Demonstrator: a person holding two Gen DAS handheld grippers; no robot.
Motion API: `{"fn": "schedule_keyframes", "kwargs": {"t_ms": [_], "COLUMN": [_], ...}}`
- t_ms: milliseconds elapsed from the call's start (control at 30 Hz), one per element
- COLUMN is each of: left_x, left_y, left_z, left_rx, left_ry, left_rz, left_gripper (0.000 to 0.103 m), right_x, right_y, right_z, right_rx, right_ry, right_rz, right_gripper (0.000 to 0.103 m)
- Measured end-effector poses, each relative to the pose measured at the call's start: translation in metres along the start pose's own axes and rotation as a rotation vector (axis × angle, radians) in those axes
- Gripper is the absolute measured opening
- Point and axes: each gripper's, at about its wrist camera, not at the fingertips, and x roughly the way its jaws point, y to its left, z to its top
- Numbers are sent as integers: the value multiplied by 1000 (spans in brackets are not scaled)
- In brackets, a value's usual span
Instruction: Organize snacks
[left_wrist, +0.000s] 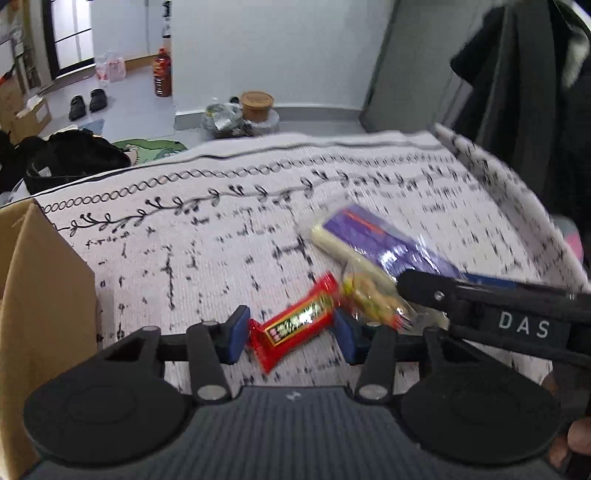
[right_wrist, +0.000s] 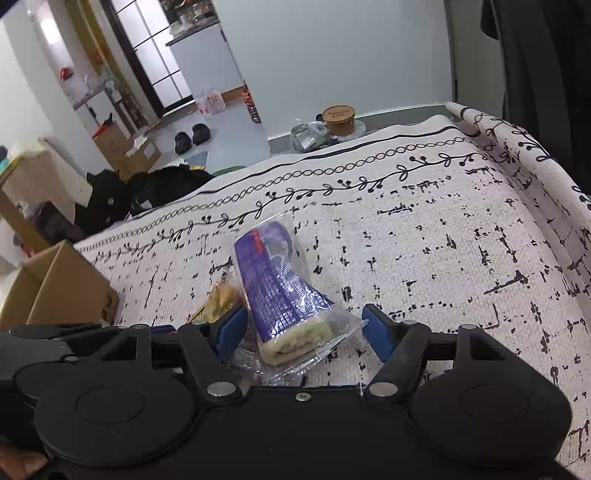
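My left hand-held gripper clamps the red snack bar; its label is too blurred to read. My right hand-held gripper, marked "DAS", stands released around the purple-wrapped sandwich, its right pad clear of the wrapper. Both snacks lie on the patterned cloth, with open room right of them. A cardboard box is cut off at left.

Cardboard box left; bare patterned cloth right
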Motion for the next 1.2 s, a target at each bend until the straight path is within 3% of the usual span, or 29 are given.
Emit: {"fn": "schedule_keyframes", "kwargs": {"t_ms": [100,233,500,633,700,833,1200], "left_x": [3,3,6,10,11,11,11], "left_y": [-4,-7,-5,-2,0,2,15], "left_z": [-6,-7,-3,1,2,5,9], "left_rx": [18,34,52,34,29,29,-6], "left_ry": [33,19,3,-5,-6,5,23], "left_rz": [-4,13,43,37,40,75,105], "left_gripper": [48,48,49,48,44,22,20], "right_x": [0,0,4,2,2,7,23], "right_y": [1,0,5,8,9,9,25], "right_z": [-1,0,5,8,10,10,2], "right_rx": [-8,-14,-60,-85,-100,-98,-206], "right_ry": [-2,-7,-54,-104,-126,-118,-63], "right_rz": [-10,-8,-41,-48,-64,-44,-84], "right_gripper": [66,65,71,80,83,83,78]}}
